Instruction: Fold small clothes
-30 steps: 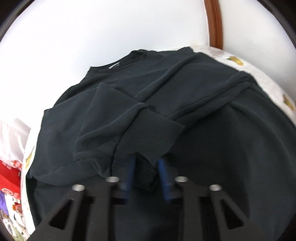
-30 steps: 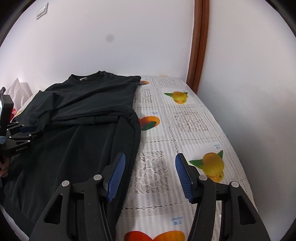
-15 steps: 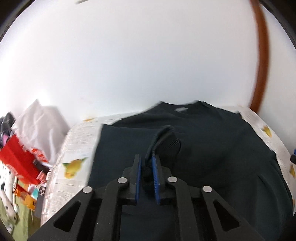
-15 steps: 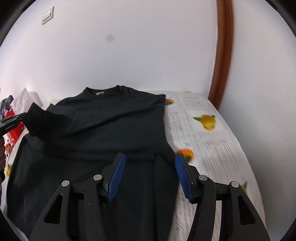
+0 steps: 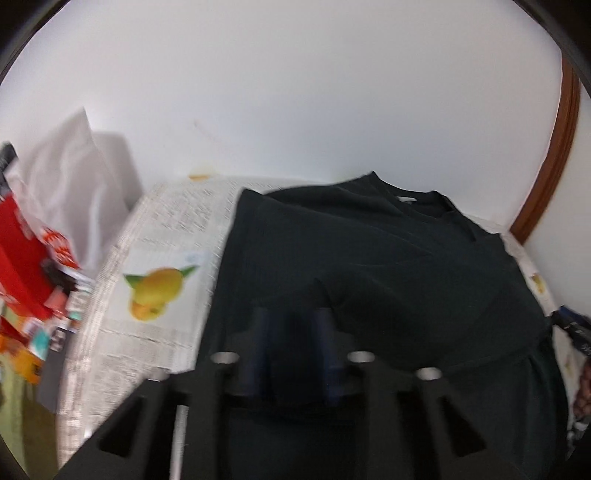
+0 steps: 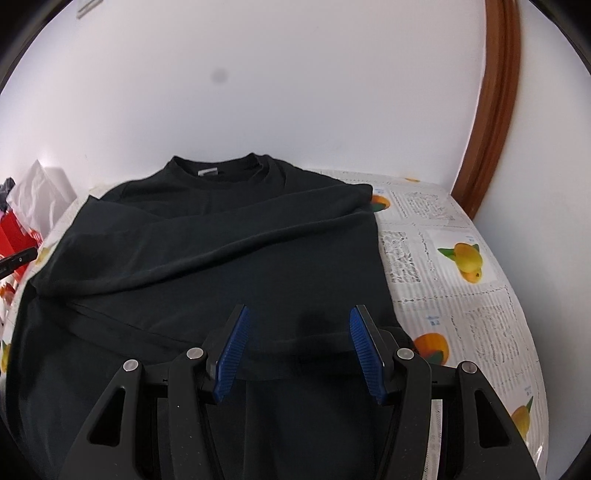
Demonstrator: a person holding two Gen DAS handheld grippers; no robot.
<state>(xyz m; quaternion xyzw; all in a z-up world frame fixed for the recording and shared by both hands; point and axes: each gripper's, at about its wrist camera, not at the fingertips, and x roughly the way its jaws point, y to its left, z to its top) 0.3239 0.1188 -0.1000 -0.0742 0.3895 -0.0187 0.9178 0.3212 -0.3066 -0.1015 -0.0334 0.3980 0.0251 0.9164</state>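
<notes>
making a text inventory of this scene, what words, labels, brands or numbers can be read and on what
None can be read.
Neck tag of the black sweatshirt: a pale patch, no letters legible.
Fruit-print tablecloth: small blue marks, too small to read.
Red packaging left of the table: white marks, blurred.
Wall plate: no text shows.

Black sweatshirt: matt soft cloth. Tablecloth: glossy, fruit-printed. Claw pads: ribbed blue rubber.

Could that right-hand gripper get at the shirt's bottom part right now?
Probably yes. The right gripper hangs open just over the black sweatshirt, its blue pads empty, and nothing lies between them and the cloth.
</notes>
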